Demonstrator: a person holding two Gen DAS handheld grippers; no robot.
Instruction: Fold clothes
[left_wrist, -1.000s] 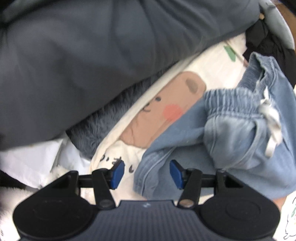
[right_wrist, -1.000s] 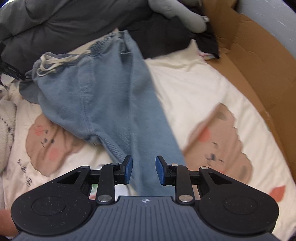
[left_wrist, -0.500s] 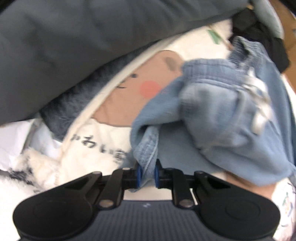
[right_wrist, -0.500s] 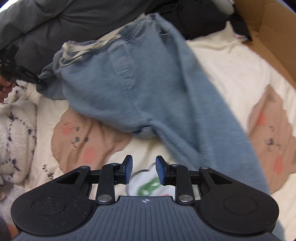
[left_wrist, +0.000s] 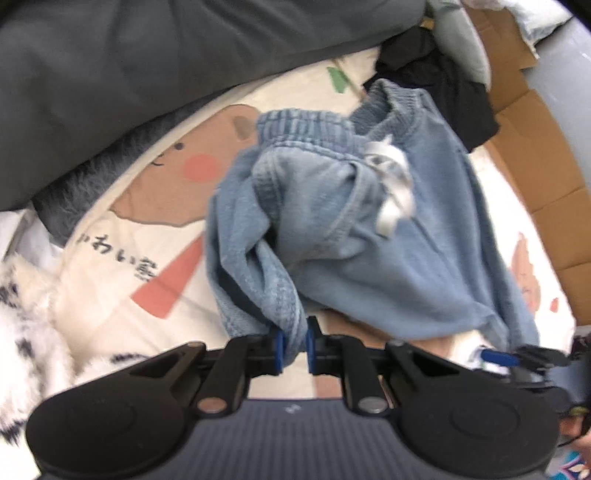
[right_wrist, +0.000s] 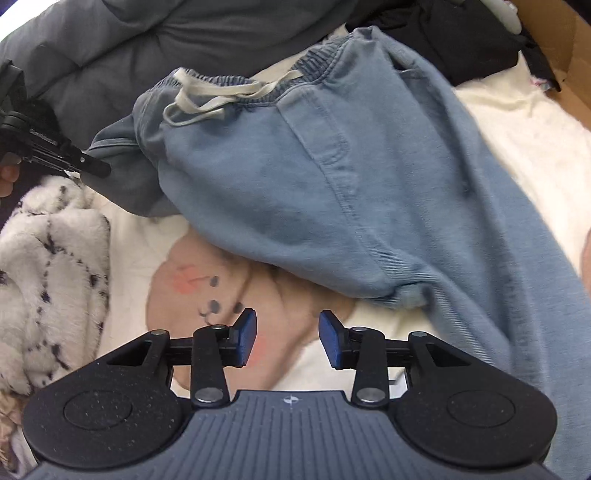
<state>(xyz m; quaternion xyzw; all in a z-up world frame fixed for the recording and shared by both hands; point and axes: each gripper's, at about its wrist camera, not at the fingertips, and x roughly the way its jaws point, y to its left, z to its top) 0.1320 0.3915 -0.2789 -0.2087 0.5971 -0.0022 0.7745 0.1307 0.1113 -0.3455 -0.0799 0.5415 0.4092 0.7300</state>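
Clamping a bunched fold of the blue sweatpants (left_wrist: 332, 229) near the waistband side, the left gripper (left_wrist: 294, 349) has its jaws pressed together on the cloth, whereas a second ago they stood wide apart around nothing. The right gripper (right_wrist: 288, 338) has jaws parting with only the bear-print blanket (right_wrist: 207, 291) between them; the trousers lie from twelve to three o'clock of it, their long axis running from waistband at twelve down the leg toward four. Compared with before, the crotch seam (right_wrist: 402, 295) is nearer this hand, at one o'clock.
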